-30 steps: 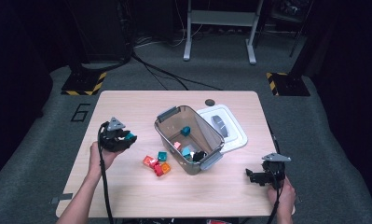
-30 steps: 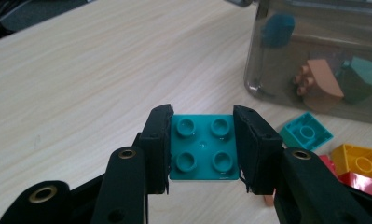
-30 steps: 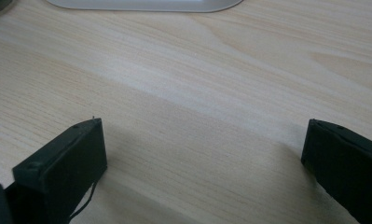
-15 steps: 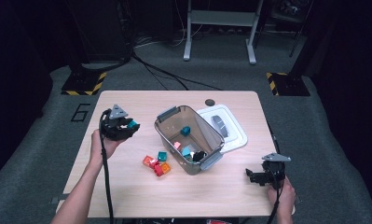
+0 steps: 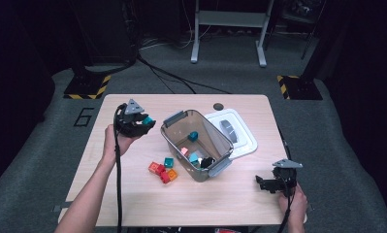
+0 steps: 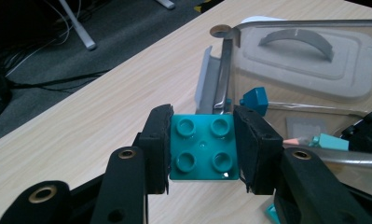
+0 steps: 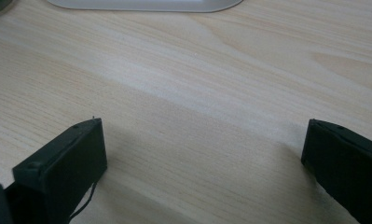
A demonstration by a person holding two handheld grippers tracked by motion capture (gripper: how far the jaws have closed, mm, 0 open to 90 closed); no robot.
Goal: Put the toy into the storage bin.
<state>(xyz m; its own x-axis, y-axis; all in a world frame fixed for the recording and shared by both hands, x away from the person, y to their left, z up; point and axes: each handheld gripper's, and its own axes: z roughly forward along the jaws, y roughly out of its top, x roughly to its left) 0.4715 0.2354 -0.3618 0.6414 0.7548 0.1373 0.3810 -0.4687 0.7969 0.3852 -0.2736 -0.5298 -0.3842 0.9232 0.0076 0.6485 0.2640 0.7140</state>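
A teal four-stud brick [image 6: 203, 147] is clamped between the pads of my left gripper [image 5: 143, 122], which hangs above the table's left part, just left of a clear plastic bin [image 5: 197, 138]. The brick shows as a teal spot at the jaws [image 5: 147, 120] from above. Several bricks lie inside the bin, among them a dark teal one [image 5: 193, 136]. A small pile of red, orange and teal bricks [image 5: 163, 170] lies on the table in front of the bin. My right gripper [image 5: 261, 184] rests low near the front right corner, jaws wide apart over bare wood [image 7: 202, 126].
The bin's white lid [image 5: 232, 132] with a grey handle lies flat behind and right of the bin. A small dark disc [image 5: 218, 106] sits near the far table edge. Dark floor with cables surrounds the table [image 5: 133, 199].
My left gripper has risen with the teal brick and travelled away from the person, toward the far left side of the bin. The right gripper has stayed put.
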